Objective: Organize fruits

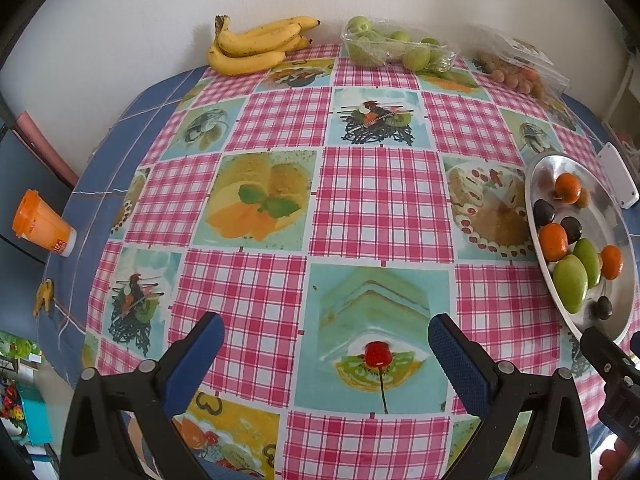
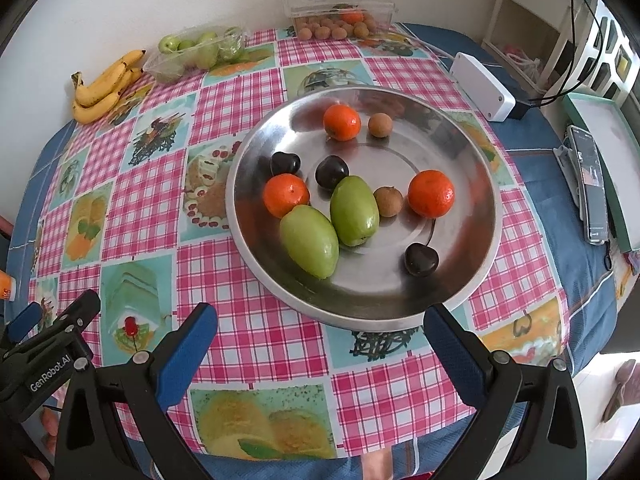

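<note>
A metal plate holds three oranges, two green fruits, three dark cherries and two small brown fruits. It also shows at the right edge of the left wrist view. My right gripper is open and empty, just in front of the plate's near rim. My left gripper is open and empty over the tablecloth, left of the plate. A banana bunch, a tray of green fruits and a clear box of small brown fruits lie along the far edge.
A round table with a checked cloth stands against a white wall. An orange-lidded cup lies at the left edge. A white box, a phone and a green-rimmed tray sit right of the plate.
</note>
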